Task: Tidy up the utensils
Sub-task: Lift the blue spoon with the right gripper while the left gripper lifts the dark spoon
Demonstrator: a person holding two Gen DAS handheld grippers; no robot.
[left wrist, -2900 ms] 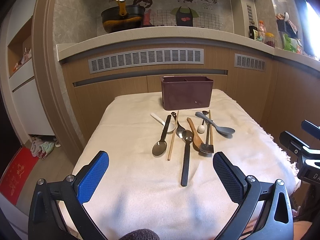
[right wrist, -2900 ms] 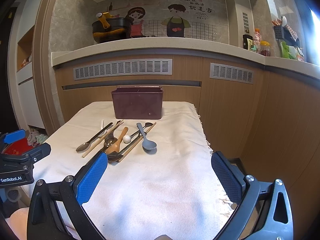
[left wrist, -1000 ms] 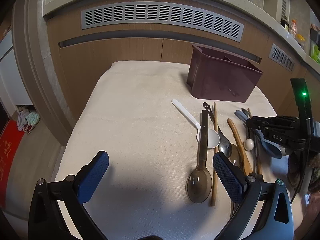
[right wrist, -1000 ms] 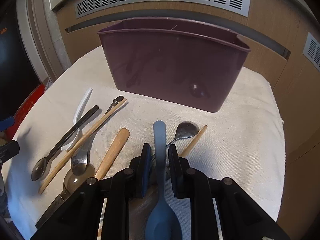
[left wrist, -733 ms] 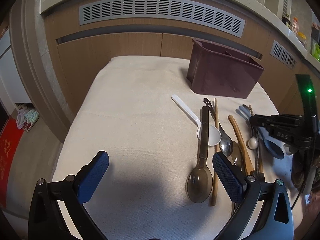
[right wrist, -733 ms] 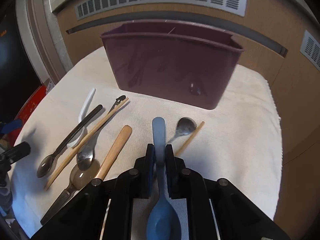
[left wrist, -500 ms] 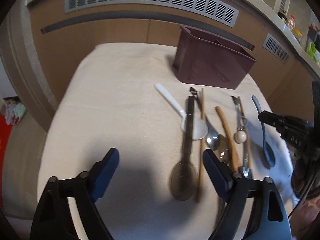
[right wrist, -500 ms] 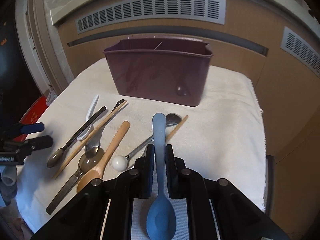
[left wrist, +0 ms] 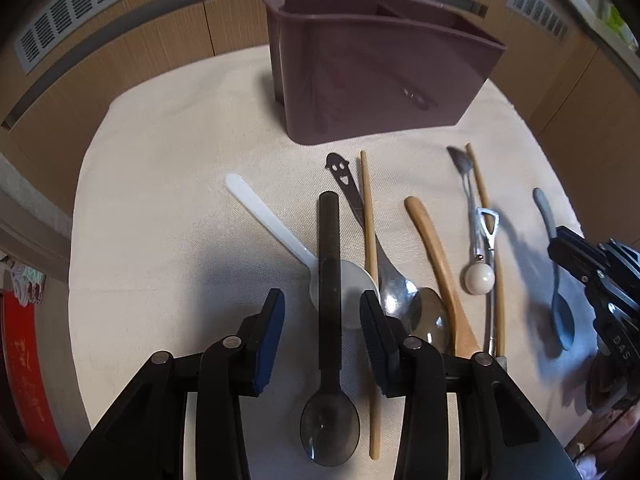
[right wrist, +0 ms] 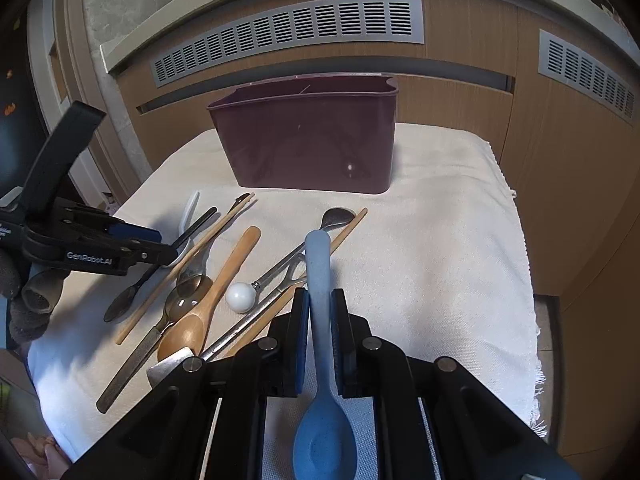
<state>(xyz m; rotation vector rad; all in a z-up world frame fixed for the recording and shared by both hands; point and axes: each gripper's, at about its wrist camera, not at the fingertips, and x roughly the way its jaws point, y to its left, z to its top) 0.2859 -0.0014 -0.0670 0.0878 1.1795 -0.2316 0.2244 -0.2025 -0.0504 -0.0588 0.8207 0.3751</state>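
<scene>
A: Left wrist view: left tongs [left wrist: 322, 322] were spread, just closing around the dark smoky spoon [left wrist: 329, 320] on the tabletop [left wrist: 160, 168]; pads not touching, handle running straight ahead.

B: Right wrist view: right tongs [right wrist: 319, 316] were pinching the blue spoon [right wrist: 320, 344], handle aimed at the maroon caddy [right wrist: 308, 140].

A: Where does the left wrist view look from?
B: From close above the table's [left wrist: 160, 168] near left part, facing steeply down toward the purple bin [left wrist: 372, 80] at the far edge.
A: And the right wrist view?
B: From the near right, tilted less steeply. Both share the bin [right wrist: 312, 140] and the cloth-covered table [right wrist: 440, 240].
</scene>
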